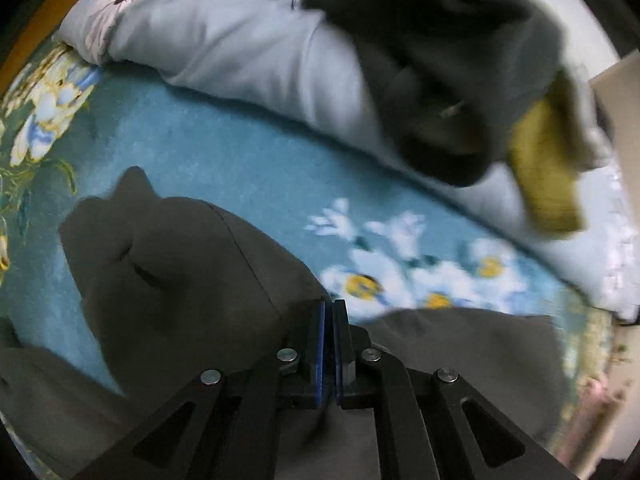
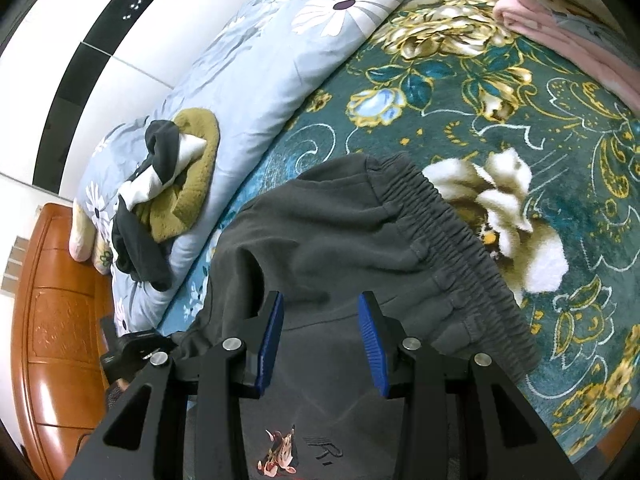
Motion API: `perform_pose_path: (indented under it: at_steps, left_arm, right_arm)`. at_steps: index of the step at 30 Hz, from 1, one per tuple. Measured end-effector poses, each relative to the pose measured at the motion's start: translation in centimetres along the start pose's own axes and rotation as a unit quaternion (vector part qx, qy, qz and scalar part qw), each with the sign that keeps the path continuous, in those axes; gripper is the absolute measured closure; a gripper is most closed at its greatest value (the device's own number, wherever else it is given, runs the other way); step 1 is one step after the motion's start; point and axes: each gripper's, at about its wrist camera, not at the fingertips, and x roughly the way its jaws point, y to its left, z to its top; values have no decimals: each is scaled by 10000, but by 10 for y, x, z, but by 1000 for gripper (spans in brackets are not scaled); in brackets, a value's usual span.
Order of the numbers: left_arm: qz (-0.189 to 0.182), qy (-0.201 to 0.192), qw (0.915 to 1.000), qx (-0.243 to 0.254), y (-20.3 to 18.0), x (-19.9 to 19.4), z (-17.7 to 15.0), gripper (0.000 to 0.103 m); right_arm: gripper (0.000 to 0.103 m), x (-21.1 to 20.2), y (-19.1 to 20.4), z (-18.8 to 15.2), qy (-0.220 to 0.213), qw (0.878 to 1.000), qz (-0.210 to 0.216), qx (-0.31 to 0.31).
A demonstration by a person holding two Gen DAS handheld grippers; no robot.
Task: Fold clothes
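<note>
One pair of grey pants (image 2: 360, 240) lies on the flowered blanket (image 2: 500, 128), waistband (image 2: 460, 240) toward bare blanket. The left gripper (image 1: 329, 312) has its pads pressed together; whether cloth is pinched, I cannot tell. The right gripper (image 2: 322, 312) stands wide apart over the pants, holding nothing. One heap of clothes (image 2: 160, 184) sits on the folded quilt (image 2: 280, 60) beyond the pants.

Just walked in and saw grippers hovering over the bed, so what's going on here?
A person with a handheld gripper in each hand is folding dark grey sweatpants on a floral bedspread. The left gripper has its jaws closed, apparently pinching the fabric. The right gripper hangs open above the pants near the elastic waistband. A pile of other clothes sits on the light blue quilt alongside, not yet folded.
</note>
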Motion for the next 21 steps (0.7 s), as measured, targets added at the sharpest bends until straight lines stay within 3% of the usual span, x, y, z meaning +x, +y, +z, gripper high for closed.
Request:
perform_pose_path:
  at_steps: [2, 4, 5, 7, 8, 9, 12, 17, 18, 19, 21]
  left_arm:
    - [-542, -39, 9985, 97, 4, -15, 0, 93]
    - [-977, -216, 9949, 133, 22, -41, 0, 72]
    - [-1045, -406, 9937, 12, 40, -56, -1, 67]
    - [-625, -648, 9945, -533, 85, -66, -4, 62]
    - [-394, -761, 9930, -815, 107, -70, -5, 62]
    - [-162, -873, 9900, -1096, 130, -73, -6, 62]
    - [-24, -551, 9817, -1820, 182, -51, -11, 62]
    - [-194, -556, 9703, -2347, 205, -29, -7, 65]
    - [-153, -574, 9709, -2320, 203, -28, -5, 75]
    - [-109, -598, 9717, -2282, 201, -26, -2, 96]
    - [-143, -756, 9752, -2075, 194, -38, 7, 98]
  right_arm:
    - [63, 3, 1, 1, 18, 10000, -30, -16]
    - [63, 7, 3, 2, 59, 10000, -60, -49]
    - [63, 9, 4, 2, 79, 9999, -74, -65]
    - [50, 13, 6, 3, 120, 9998, -103, -99]
    - [49, 15, 7, 3, 140, 9998, -118, -115]
    - [48, 17, 8, 4, 161, 9997, -133, -132]
    - [49, 25, 9, 5, 265, 9993, -223, -167]
    - [48, 30, 7, 6, 333, 9988, -347, -94]
    - [48, 30, 6, 7, 333, 9988, -363, -69]
    - [48, 29, 6, 7, 319, 9988, -358, -50]
    - [48, 27, 4, 8, 292, 9990, -348, -13]
